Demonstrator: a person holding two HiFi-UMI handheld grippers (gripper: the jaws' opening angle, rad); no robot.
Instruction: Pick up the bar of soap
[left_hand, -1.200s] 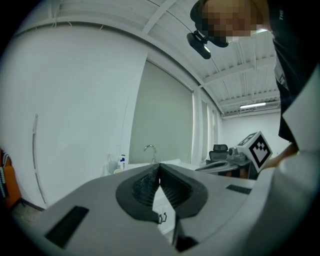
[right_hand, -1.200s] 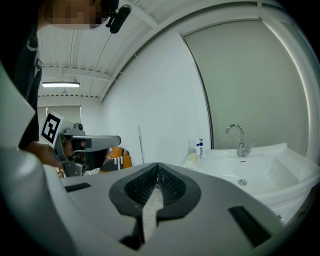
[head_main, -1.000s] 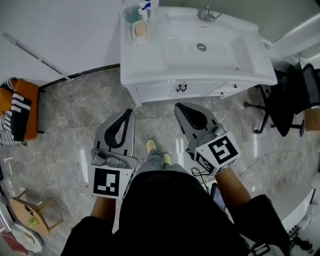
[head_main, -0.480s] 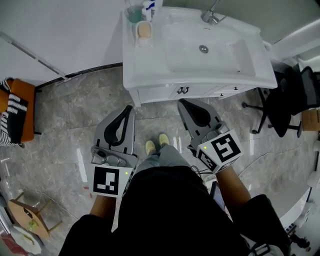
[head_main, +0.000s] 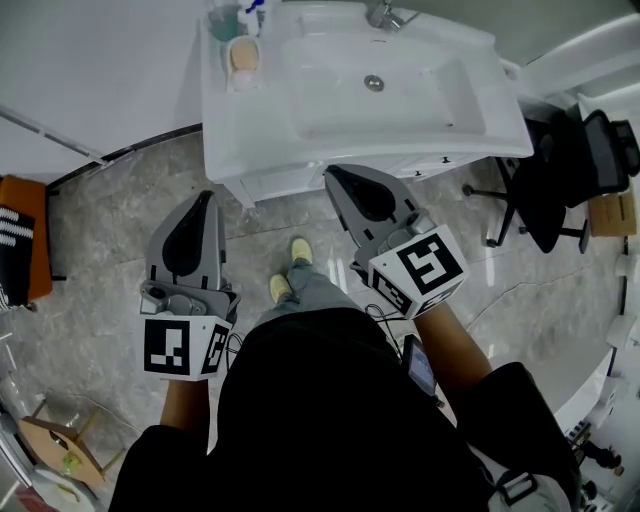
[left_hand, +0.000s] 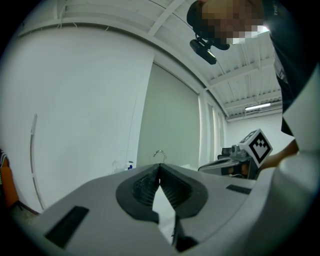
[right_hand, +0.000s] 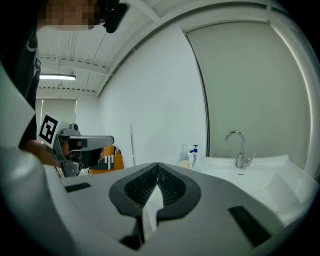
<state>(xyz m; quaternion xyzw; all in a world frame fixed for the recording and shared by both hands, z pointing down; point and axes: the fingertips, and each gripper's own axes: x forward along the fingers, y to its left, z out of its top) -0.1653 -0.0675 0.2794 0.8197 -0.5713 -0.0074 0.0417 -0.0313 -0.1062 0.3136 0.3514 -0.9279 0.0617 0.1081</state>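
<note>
The pale bar of soap (head_main: 243, 55) lies in a small dish on the back left corner of the white washbasin (head_main: 440, 125); in the right gripper view the soap (right_hand: 184, 163) shows small beside the bottles. My left gripper (head_main: 207, 196) is shut and empty over the floor, short of the vanity's left front. My right gripper (head_main: 331, 172) is also shut and empty, its tip just before the basin's front edge. The left gripper (left_hand: 159, 166) points level towards the wall and basin. The right gripper (right_hand: 157, 165) points at the basin's left end.
A tap (head_main: 380, 15) and bottles (head_main: 228, 14) stand at the back of the basin. A black office chair (head_main: 545, 190) is at the right, an orange seat with striped cloth (head_main: 18, 240) at the left, a wooden stool (head_main: 50, 440) at lower left.
The person has stepped towards the washbasin, and both grippers are nearer to its front. The left gripper has shifted left in the head view. Both stay shut.
</note>
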